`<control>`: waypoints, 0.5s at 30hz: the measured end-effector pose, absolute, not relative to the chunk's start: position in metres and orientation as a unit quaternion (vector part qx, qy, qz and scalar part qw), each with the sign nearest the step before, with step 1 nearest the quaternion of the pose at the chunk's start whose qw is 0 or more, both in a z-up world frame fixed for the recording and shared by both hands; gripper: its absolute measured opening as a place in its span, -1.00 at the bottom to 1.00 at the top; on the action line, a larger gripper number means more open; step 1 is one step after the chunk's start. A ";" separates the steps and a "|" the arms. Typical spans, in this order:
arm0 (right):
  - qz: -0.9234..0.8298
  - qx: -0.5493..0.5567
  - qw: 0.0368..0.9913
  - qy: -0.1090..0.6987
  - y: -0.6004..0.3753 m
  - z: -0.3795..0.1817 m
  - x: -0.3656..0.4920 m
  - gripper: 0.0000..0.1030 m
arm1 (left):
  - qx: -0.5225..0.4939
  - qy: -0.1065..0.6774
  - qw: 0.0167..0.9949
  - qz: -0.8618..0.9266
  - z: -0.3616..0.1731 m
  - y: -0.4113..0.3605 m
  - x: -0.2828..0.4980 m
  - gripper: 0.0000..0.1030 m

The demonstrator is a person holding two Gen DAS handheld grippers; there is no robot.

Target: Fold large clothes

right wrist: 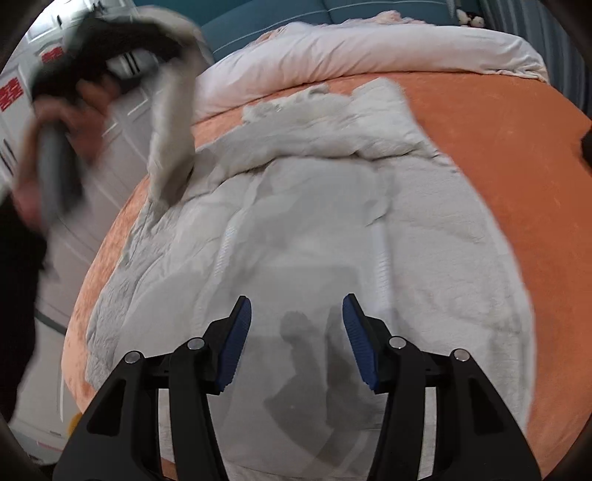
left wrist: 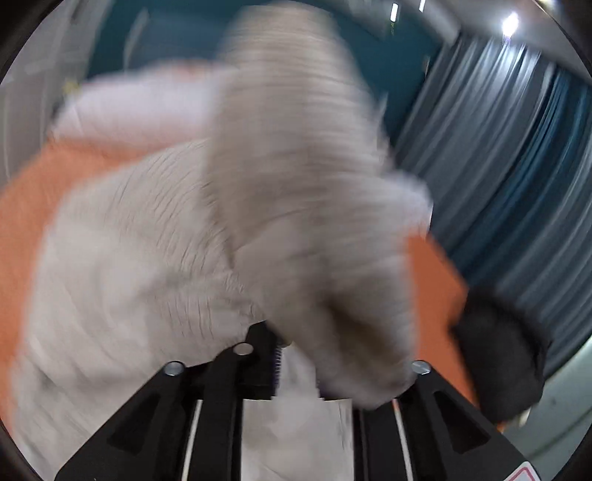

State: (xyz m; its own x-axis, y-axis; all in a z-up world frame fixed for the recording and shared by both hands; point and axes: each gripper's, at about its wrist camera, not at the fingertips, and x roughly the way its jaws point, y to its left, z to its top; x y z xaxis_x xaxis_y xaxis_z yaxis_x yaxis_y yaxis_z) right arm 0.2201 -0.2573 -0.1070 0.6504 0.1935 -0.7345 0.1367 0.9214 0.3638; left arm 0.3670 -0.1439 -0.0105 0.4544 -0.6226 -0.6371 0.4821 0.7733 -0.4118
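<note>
A large light grey fleece garment point(right wrist: 314, 207) lies spread on an orange bedspread point(right wrist: 518, 177). My right gripper point(right wrist: 296, 340) is open and empty, hovering just above the garment's near part. My left gripper point(left wrist: 296, 366) is shut on a fold of the garment point(left wrist: 296, 166), which hangs blurred over its fingers. In the right wrist view the left gripper point(right wrist: 111, 48) is raised at the upper left, held by a hand, with a grey sleeve point(right wrist: 172, 122) hanging from it down to the bed.
A white duvet point(right wrist: 370, 48) is bunched at the far end of the bed against a teal headboard point(right wrist: 266, 14). White cabinet doors point(right wrist: 122, 122) stand at left. Blue-grey curtains point(left wrist: 499, 166) hang at right. A black object point(left wrist: 503, 351) lies on the bed's edge.
</note>
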 end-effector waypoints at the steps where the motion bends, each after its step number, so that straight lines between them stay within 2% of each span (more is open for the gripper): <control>1: 0.010 0.199 0.889 0.413 -0.265 -0.104 0.219 0.01 | -0.066 0.447 0.834 -0.315 -0.044 -0.162 0.360 -0.63; 3: 0.001 0.200 0.893 0.403 -0.282 -0.098 0.221 0.08 | -0.051 0.489 0.819 -0.296 -0.085 -0.169 0.350 -0.62; 5: -0.004 0.191 0.899 0.393 -0.295 -0.091 0.228 0.15 | -0.094 0.503 0.810 -0.288 -0.103 -0.144 0.343 -0.62; 7: -0.002 0.177 0.906 0.384 -0.308 -0.085 0.246 0.31 | -0.126 0.492 0.818 -0.269 -0.099 -0.107 0.347 -0.57; 10: 0.001 0.171 0.915 0.365 -0.323 -0.080 0.285 0.40 | -0.133 0.453 0.858 -0.203 -0.081 -0.052 0.372 -0.29; 15: -0.007 0.244 0.901 0.358 -0.344 -0.095 0.367 0.48 | -0.144 0.445 0.878 -0.098 -0.086 0.017 0.426 -0.26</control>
